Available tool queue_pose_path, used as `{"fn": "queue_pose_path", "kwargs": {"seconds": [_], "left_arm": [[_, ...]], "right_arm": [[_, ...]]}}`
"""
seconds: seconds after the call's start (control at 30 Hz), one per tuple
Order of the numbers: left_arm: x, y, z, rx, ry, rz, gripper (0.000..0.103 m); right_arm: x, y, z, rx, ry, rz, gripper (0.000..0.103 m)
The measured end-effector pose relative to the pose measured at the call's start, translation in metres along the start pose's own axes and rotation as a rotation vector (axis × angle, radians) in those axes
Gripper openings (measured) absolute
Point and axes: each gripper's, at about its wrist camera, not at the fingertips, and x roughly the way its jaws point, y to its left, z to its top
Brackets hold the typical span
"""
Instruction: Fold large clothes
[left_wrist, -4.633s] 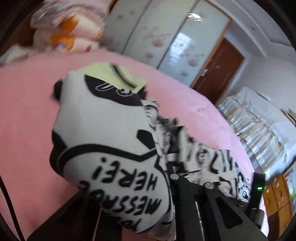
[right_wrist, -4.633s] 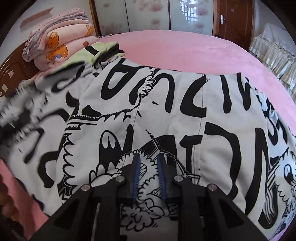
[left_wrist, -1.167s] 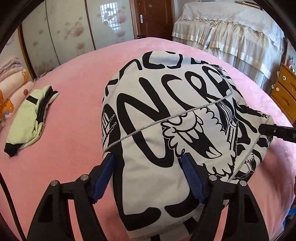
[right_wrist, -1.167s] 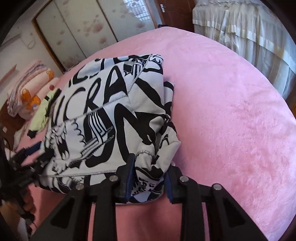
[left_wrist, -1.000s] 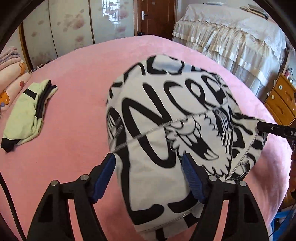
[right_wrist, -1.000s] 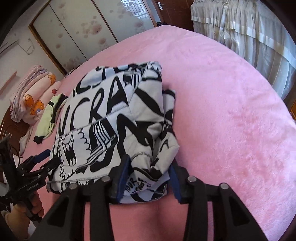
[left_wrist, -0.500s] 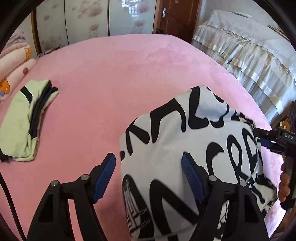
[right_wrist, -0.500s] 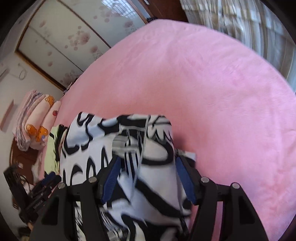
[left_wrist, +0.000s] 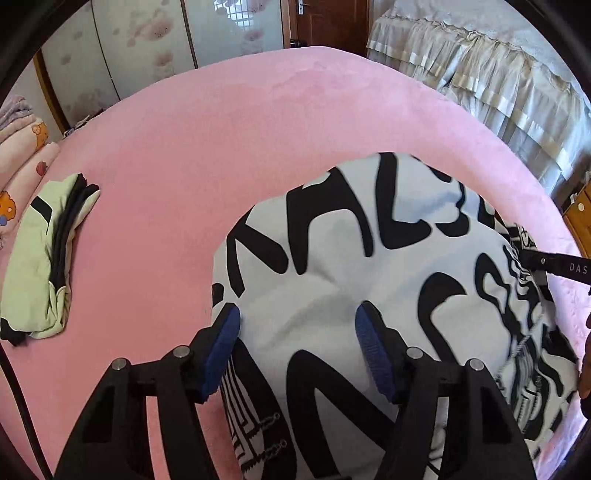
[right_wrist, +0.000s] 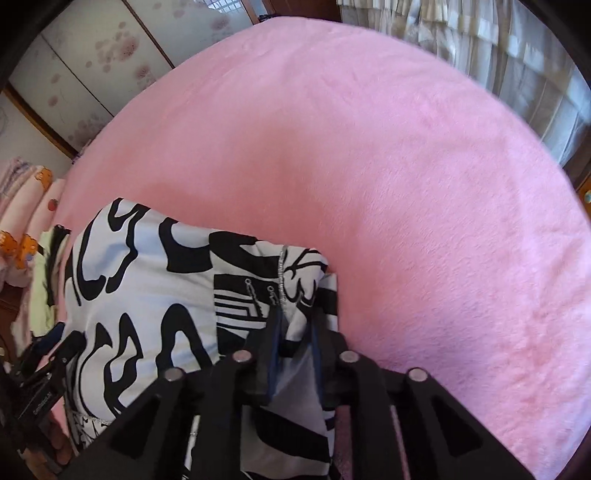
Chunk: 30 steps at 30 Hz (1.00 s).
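The black-and-white garment (left_wrist: 369, 266), spread wide and loose a few seconds ago, now lies as a folded bundle nearer the edge of the pink bed (left_wrist: 221, 147). The right gripper (right_wrist: 295, 321) has just been closing, its jaws now pinching a fold at the bundle's corner. The left gripper (left_wrist: 297, 325) has narrowed slightly, the bundle between its jaws.

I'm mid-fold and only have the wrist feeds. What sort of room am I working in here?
Most likely a home bedroom. You're working on a pink plush bedspread, a second bed with a frilled cover stands beyond it, and sliding wardrobe doors with a wooden door line the far wall.
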Motion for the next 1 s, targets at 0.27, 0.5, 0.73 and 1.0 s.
{"fn": "queue_pose_path", "kwargs": {"seconds": [0.27,0.5,0.73,1.0], "left_arm": [[-0.069,-0.010,-0.032,-0.045,-0.155,-0.073,0.064],[-0.046,-0.011,-0.089,-0.039,-0.092,-0.047,0.065],[-0.057,-0.009,-0.107,-0.006,-0.125,-0.025,0.078],[-0.054,0.014,-0.116,-0.178,-0.052,-0.114,0.086]], "right_arm": [[-0.073,0.078,-0.030,-0.199,-0.205,0.192,0.028],[-0.017,0.077,-0.084,-0.303,-0.077,0.069,0.011],[-0.055,0.010,-0.126,-0.254,-0.131,-0.008,0.000],[-0.067,-0.003,-0.127,-0.175,-0.112,-0.006,0.009]]}}
